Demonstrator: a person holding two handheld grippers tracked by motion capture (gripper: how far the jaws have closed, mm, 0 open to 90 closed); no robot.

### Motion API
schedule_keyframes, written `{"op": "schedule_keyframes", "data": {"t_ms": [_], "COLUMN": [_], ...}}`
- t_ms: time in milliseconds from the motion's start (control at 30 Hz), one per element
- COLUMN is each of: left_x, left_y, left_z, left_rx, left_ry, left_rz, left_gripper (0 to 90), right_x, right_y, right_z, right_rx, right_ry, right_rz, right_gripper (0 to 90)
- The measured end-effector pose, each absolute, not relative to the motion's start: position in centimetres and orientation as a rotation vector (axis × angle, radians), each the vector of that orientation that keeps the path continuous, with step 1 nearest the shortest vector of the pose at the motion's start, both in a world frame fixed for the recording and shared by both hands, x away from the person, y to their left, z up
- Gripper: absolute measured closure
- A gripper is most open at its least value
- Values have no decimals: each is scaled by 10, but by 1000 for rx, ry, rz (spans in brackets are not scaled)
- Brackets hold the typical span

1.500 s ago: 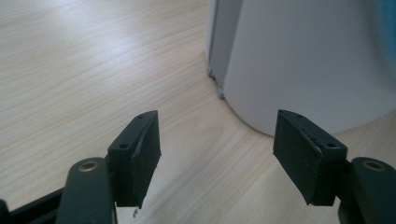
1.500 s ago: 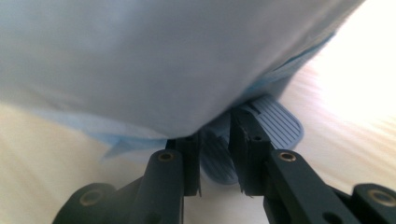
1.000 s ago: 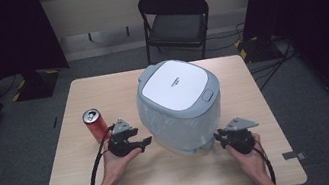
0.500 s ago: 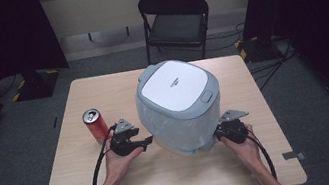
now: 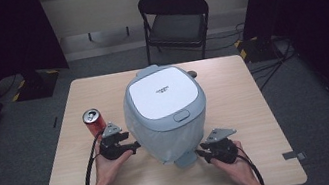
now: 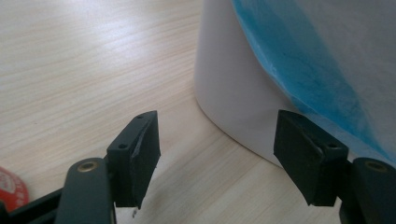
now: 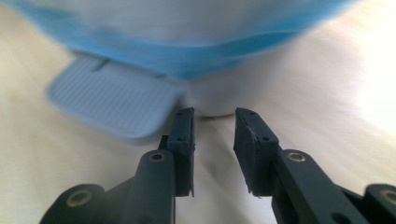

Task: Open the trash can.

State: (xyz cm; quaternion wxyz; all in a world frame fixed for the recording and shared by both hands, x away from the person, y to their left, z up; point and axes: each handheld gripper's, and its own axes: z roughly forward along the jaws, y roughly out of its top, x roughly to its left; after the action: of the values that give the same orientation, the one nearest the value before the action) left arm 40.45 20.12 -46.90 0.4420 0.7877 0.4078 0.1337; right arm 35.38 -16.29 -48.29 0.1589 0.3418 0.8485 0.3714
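Item: pedal bin (image 5: 165, 110), grey-white with a flat lid and a blue-tinted liner showing under the rim. Location: middle of the wooden counter (image 5: 256, 107), upright, its foot pedal (image 5: 186, 160) facing the person's edge.

Left claw (image 5: 133, 147): low at the bin's left flank, jaws wide apart with nothing between them; in the left gripper view the bin's rounded wall (image 6: 233, 93) lay just ahead and to the right of the gap.

Right claw (image 5: 202, 153): just beside the pedal on its right, jaws a narrow gap apart, having just been opening, empty. In the right gripper view the pedal (image 7: 112, 100) sat ahead and left of the tips.

Key relation: the bin stood between both claws; the right was the nearer to the pedal, so a pedal move would likely fall to it.

Also present: red can (image 5: 93, 122), upright, behind the left claw; folding chair (image 5: 175, 19) beyond the counter.
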Motion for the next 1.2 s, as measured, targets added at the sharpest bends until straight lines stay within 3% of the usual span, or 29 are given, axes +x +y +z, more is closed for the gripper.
{"op": "schedule_keyframes", "data": {"t_ms": [200,467,600,867,1200], "left_x": [407,423,436,439,431], "left_y": [196,192,187,178,170], "left_z": [-467,-471,-471,-473,-470], "left_rx": [1952,1950,1963,1988,2010], "left_ry": [1008,1013,1014,926,869], "left_rz": [334,329,341,259,215], "left_gripper": [361,385,408,635,714], "right_x": [393,438,439,421,396], "right_y": [-185,-174,-172,-176,-186], "right_z": [-468,-462,-463,-461,-460], "right_rx": [1099,1128,1147,1142,1142], "right_ry": [2235,2149,2134,2142,2160], "right_rz": [1073,1137,1148,1110,1136], "right_gripper": [675,675,649,729,783]}}
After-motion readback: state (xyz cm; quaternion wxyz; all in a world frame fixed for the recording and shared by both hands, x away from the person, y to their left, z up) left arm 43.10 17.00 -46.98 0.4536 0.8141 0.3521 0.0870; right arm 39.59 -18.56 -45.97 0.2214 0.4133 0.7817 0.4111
